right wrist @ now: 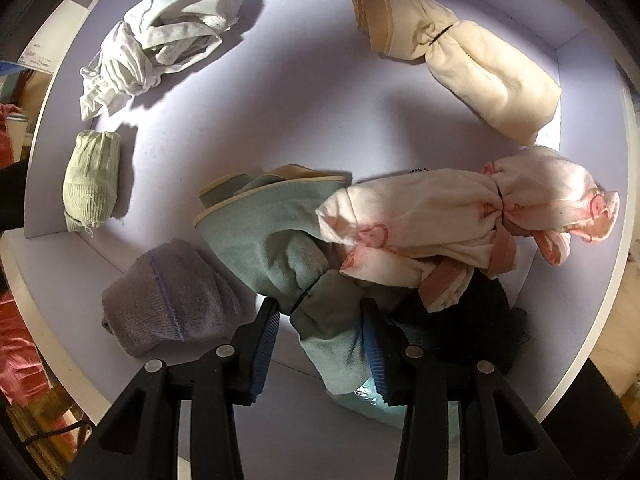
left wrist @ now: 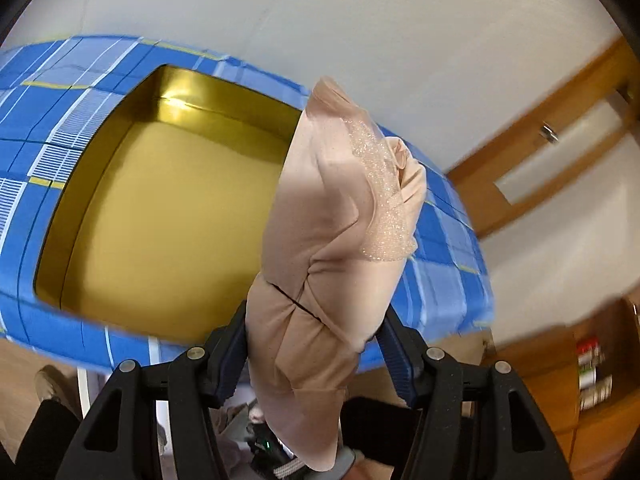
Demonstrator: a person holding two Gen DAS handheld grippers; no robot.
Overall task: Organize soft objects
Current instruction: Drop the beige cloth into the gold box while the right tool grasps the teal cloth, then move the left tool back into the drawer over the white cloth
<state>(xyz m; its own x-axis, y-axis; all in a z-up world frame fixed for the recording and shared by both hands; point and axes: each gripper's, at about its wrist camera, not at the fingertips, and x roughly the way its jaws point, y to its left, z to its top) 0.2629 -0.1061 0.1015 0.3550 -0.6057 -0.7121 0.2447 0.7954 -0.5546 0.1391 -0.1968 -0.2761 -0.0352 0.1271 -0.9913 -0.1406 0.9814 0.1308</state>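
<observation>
A peach bundle [left wrist: 336,216] is being held in the left gripper [left wrist: 316,344], the jaws partly apart and pressed against its lower half, so that it stands up above the gold tray [left wrist: 168,208]. The tray, set on a blue checked cloth [left wrist: 40,120], is being shown with nothing in it, so by the look of it no bundle has been put away yet and this one is judged to be the first on its way. In the right wrist view a teal bundle [right wrist: 280,248] is being straddled by the right gripper [right wrist: 320,340], which is pointing down into a white bin [right wrist: 320,92]; its jaws are standing fairly narrow, one pad at the cloth's edge, but whether the bundle is actually being gripped cannot be told. Most of the work is judged to be left: a white bundle [right wrist: 160,36], a green roll [right wrist: 92,176], a cream bundle [right wrist: 480,60], a pink-printed bundle [right wrist: 460,216], a purple roll [right wrist: 168,300] and a dark item [right wrist: 480,320] are all being left loose in the bin, the pink one lying partly over the teal one and the dark item mostly hidden beneath.
</observation>
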